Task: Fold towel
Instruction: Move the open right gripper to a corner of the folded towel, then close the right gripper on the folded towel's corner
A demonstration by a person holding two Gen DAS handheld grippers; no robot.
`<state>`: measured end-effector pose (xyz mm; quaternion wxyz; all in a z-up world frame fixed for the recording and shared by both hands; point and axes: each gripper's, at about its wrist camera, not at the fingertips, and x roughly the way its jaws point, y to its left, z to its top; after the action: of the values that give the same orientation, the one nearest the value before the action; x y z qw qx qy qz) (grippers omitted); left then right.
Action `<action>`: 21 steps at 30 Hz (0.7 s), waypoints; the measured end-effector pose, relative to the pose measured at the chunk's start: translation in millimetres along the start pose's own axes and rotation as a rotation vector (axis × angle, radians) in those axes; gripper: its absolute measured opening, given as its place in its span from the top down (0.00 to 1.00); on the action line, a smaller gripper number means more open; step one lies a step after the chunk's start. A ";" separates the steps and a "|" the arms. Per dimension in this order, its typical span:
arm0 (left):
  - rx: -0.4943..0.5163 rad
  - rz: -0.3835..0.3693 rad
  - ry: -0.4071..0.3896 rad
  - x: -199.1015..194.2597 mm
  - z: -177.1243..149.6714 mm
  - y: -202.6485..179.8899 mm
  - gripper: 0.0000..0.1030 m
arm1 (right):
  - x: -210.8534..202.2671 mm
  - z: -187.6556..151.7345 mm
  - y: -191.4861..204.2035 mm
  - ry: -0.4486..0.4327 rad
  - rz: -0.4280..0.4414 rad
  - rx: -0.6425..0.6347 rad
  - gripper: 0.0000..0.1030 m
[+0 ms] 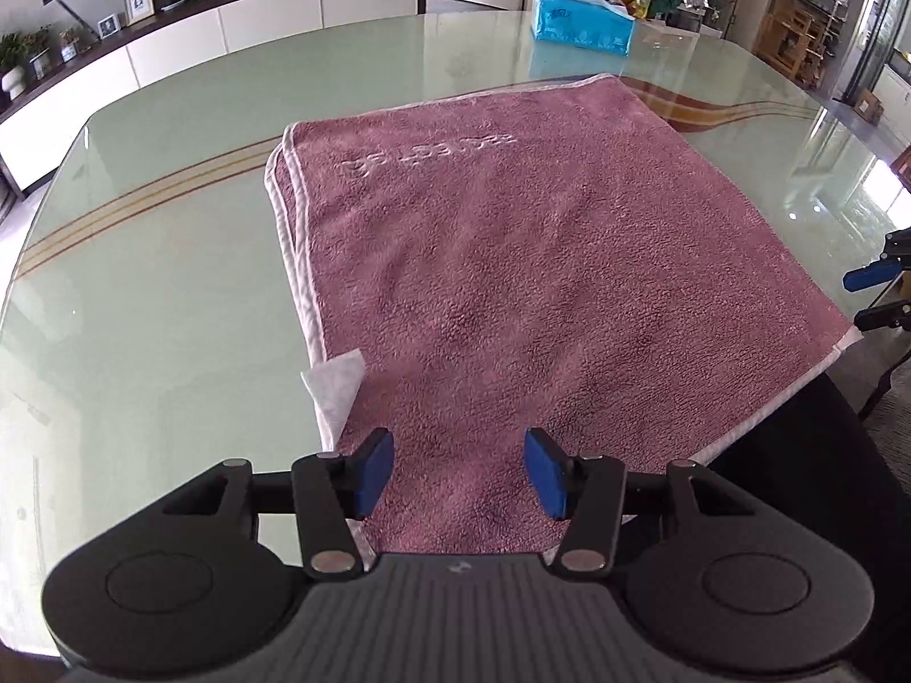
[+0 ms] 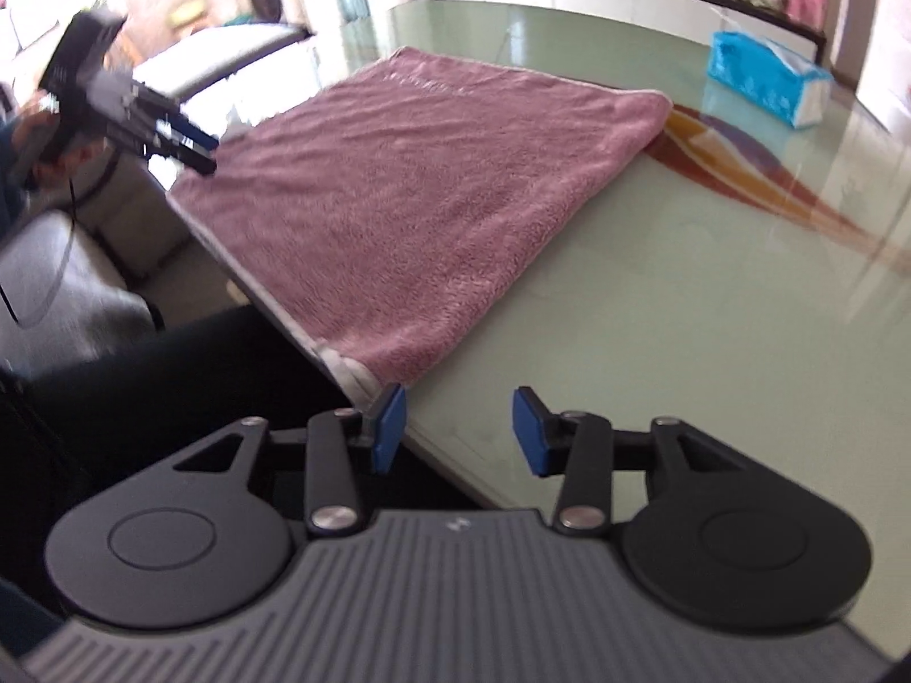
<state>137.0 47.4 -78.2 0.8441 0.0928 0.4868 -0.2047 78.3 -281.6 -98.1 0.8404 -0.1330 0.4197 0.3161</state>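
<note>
- On the glass table, the pink towel is lying flat, already doubled over once judging by the layered white hem along its left side, with its near edge reaching the near table edge.
- A white label is sticking out at the towel's near-left corner.
- The left gripper is hovering over the towel's near-left part, jaws parted with nothing between them, the corner just to its left.
- The right gripper is hovering at the near-right corner, jaws likewise apart and empty; its left pad is sitting just beside the hem, whether touching I cannot tell.
- The towel's long axis is looking roughly near-to-far, though the fisheye makes that uncertain.
- Each gripper is nearest its own near corner, so the next fold likely means pinching both corners and carrying the near edge to the far one.
- A blue tissue pack is sitting well beyond the far edge.
</note>
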 end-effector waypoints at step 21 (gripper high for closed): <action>-0.077 0.090 0.055 9.5 2.7 -10.5 0.40 | 22.9 26.7 11.1 0.013 0.176 -0.621 0.56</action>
<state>138.7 34.6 -84.6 0.8417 0.0877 0.5128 -0.1448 98.0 -250.4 -99.4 0.7263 -0.3483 0.3184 0.4998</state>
